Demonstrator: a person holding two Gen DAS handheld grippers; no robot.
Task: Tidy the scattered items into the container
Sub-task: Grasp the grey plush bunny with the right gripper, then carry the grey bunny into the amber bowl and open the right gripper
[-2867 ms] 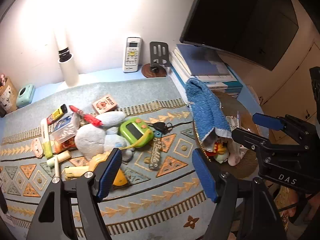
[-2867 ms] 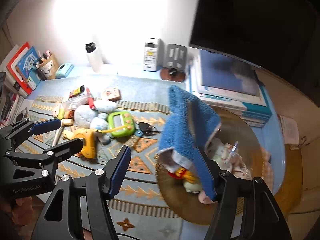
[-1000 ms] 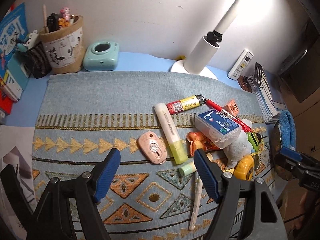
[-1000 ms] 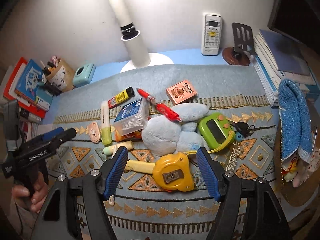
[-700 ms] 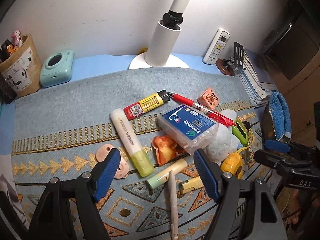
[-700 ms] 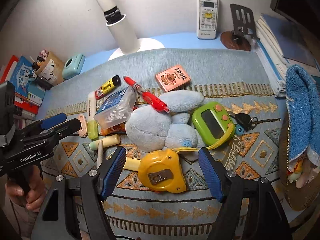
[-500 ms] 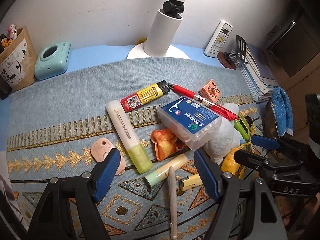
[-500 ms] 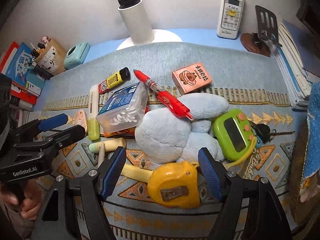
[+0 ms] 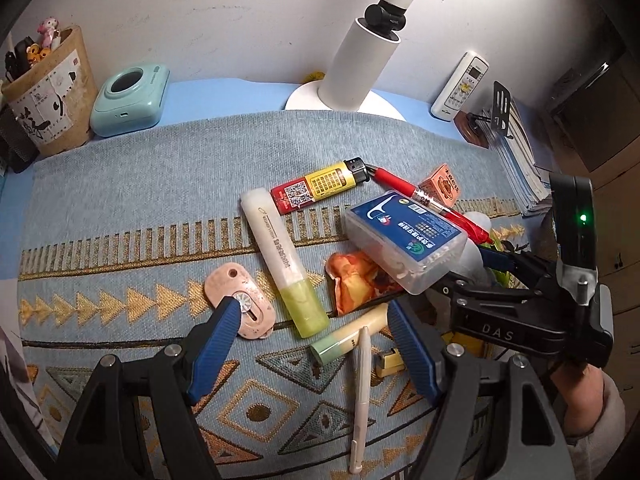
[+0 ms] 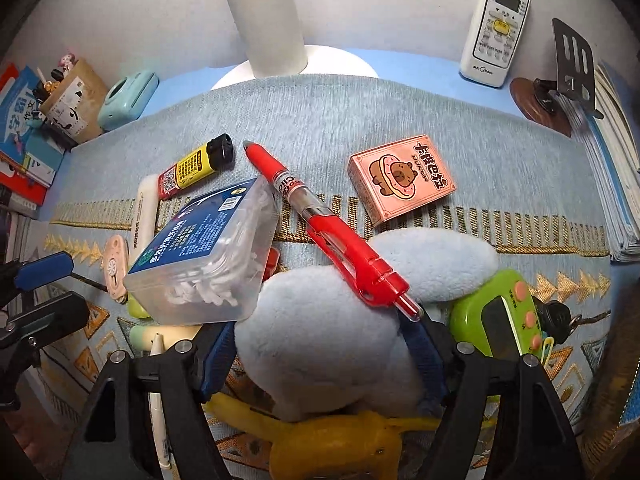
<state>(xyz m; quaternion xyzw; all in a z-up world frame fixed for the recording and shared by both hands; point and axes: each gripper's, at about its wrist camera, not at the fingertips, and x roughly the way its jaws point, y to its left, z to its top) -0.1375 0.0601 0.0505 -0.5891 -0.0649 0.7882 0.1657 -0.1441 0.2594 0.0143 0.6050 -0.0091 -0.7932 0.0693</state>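
A pale blue plush toy [image 10: 320, 340] lies in the pile on the patterned mat, with a red pen [image 10: 332, 232] across it. My right gripper [image 10: 320, 356] is open and low, its fingers straddling the plush on both sides. A clear box of floss picks [image 10: 208, 256] leans on the plush's left. My left gripper [image 9: 316, 320] is open just above the mat, over the green end of a highlighter [image 9: 284, 268] and a green-capped tube [image 9: 344, 340]. Its left fingertip overlaps a pink cutter [image 9: 240, 300]. The brown container rim [image 10: 618, 360] barely shows at the right edge.
A lighter [image 9: 320, 190], an orange wrapper [image 9: 356, 280], a white pen [image 9: 360, 392], a pink card box [image 10: 400, 178], a green handheld game [image 10: 504, 312] and a yellow tape measure [image 10: 332, 440] crowd the mat. The lamp base [image 10: 264, 20], a remote [image 10: 498, 24] and a mint gadget [image 9: 128, 98] stand behind.
My right gripper has come down and forward until the plush sits between its fingers. The left gripper has moved lower and closer to the highlighter and the cutter.
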